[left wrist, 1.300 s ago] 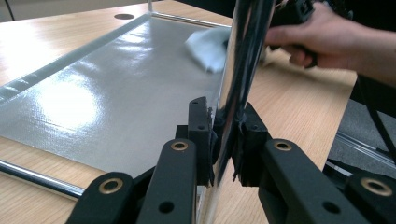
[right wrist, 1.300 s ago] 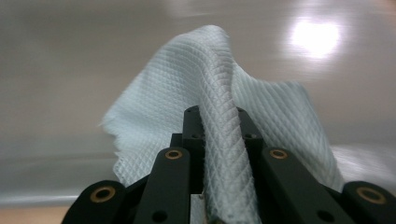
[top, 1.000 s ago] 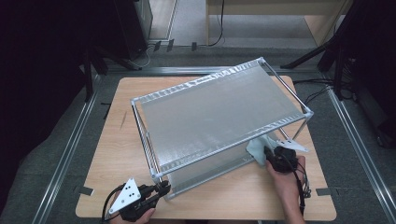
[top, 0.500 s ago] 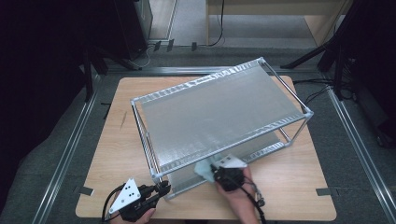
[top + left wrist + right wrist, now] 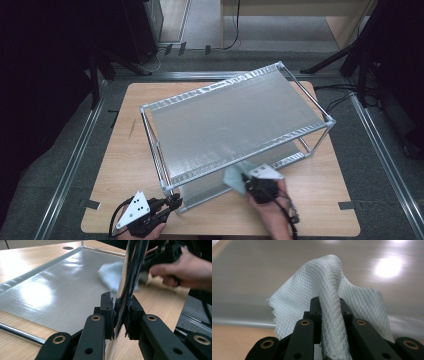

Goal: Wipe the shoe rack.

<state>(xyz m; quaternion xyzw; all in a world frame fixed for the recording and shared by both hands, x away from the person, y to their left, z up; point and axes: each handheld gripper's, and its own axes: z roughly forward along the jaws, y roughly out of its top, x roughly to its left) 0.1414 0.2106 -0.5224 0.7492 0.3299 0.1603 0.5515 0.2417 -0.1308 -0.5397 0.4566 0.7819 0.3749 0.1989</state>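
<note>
Left gripper (image 5: 120, 311) clamped on rack post (image 5: 130, 277), right gripper (image 5: 329, 307) pinching cloth (image 5: 332, 290), seemingly on lower shelf (image 5: 57, 290)

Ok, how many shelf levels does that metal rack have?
2. The top shelf fills the middle of the table. The lower shelf lies just above the tabletop, where the cloth in the right claw is wiping. Nothing suggests a third.

I see the left tool (image 5: 175, 202) at the near-left corner post (image 5: 164, 186) of the two-tier metal rack (image 5: 235, 120) | right tool (image 5: 250, 181) holds a pale cloth (image 5: 235, 179) at the lower shelf's (image 5: 202, 189) front edge | rack sits skewed on the wooden worktop (image 5: 125, 150).
</note>
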